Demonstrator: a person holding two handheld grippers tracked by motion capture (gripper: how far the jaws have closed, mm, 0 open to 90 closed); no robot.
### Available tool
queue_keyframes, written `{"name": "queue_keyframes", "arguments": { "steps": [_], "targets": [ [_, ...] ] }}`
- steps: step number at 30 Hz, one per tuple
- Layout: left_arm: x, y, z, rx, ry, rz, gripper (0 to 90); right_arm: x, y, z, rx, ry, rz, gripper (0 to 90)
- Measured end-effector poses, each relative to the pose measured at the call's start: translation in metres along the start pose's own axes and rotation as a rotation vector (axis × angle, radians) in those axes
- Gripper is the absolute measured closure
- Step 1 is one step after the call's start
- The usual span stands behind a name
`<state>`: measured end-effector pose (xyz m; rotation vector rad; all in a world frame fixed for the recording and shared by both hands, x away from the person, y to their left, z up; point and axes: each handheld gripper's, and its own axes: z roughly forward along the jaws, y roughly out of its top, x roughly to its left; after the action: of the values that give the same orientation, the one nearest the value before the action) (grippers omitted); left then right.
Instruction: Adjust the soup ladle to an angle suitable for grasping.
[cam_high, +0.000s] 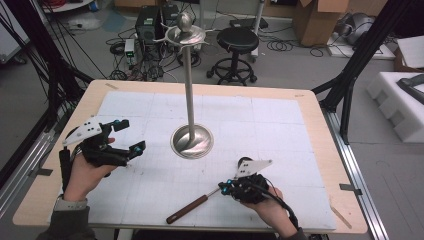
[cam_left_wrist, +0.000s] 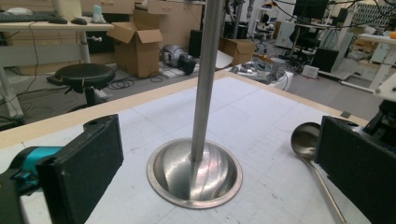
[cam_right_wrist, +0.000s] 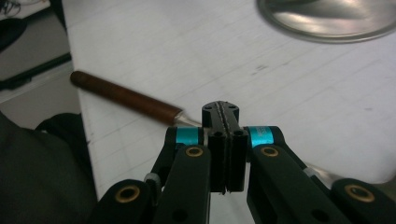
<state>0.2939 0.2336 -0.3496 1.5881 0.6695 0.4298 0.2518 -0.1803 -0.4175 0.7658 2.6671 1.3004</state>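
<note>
R gripper (cam_high: 226, 187) at 5 o'clock on the table (cam_high: 310, 125), jaws pinched shut on the ladle (cam_high: 192, 205) shaft; wooden handle lies toward 6. L gripper (cam_high: 131, 136) at 9, jaws wide apart, facing the stand (cam_high: 192, 140) at center.

A steel ladle (cam_high: 200, 202) with a dark brown wooden handle lies flat at the lower middle of the frame, its metal shaft pinched near the bowl
</note>
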Motion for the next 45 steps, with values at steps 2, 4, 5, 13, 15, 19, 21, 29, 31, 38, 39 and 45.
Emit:
{"name": "queue_keyframes", "arguments": {
  "steps": [2,4,5,13,15,19,21,29,31,38,39,45],
  "targets": [
    [-0.005,-0.001,-0.004,-0.010,-0.001,-0.005,1.7,0.011,-0.003,0.006,0.015,-0.006,-0.034,90.0],
    [-0.006,-0.001,-0.005,-0.012,-0.001,-0.005,1.7,0.014,-0.003,0.008,0.015,-0.002,-0.035,90.0],
    [-0.007,-0.001,-0.006,-0.014,-0.001,-0.005,1.7,0.016,-0.003,0.009,0.015,0.002,-0.042,90.0],
    [-0.013,-0.003,-0.009,-0.016,-0.003,-0.008,1.7,0.038,0.002,0.034,0.022,0.089,-0.079,90.0],
    [-0.014,-0.003,-0.009,-0.016,-0.004,-0.010,1.7,0.042,0.002,0.041,0.029,0.102,-0.093,90.0],
    [-0.014,-0.004,-0.009,-0.013,-0.006,-0.009,1.7,0.047,0.004,0.051,0.046,0.128,-0.113,90.0],
    [-0.012,-0.004,-0.011,-0.012,-0.002,-0.013,1.7,0.048,0.005,0.055,0.057,0.133,-0.115,90.0],
    [-0.013,-0.003,-0.018,-0.026,0.009,-0.014,1.7,0.050,0.007,0.066,0.072,0.140,-0.139,90.0],
    [-0.013,-0.003,-0.019,-0.027,0.011,-0.013,1.7,0.049,0.008,0.070,0.063,0.141,-0.138,90.0],
    [-0.013,-0.004,-0.021,-0.026,0.016,-0.017,1.7,0.045,0.015,0.079,0.037,0.111,-0.132,90.0],
    [-0.013,-0.004,-0.021,-0.027,0.016,-0.018,1.7,0.045,0.015,0.079,0.037,0.111,-0.132,90.0],
    [-0.014,-0.004,-0.023,-0.027,0.017,-0.015,1.7,0.037,0.022,0.088,0.022,0.076,-0.107,90.0]
  ]
}}
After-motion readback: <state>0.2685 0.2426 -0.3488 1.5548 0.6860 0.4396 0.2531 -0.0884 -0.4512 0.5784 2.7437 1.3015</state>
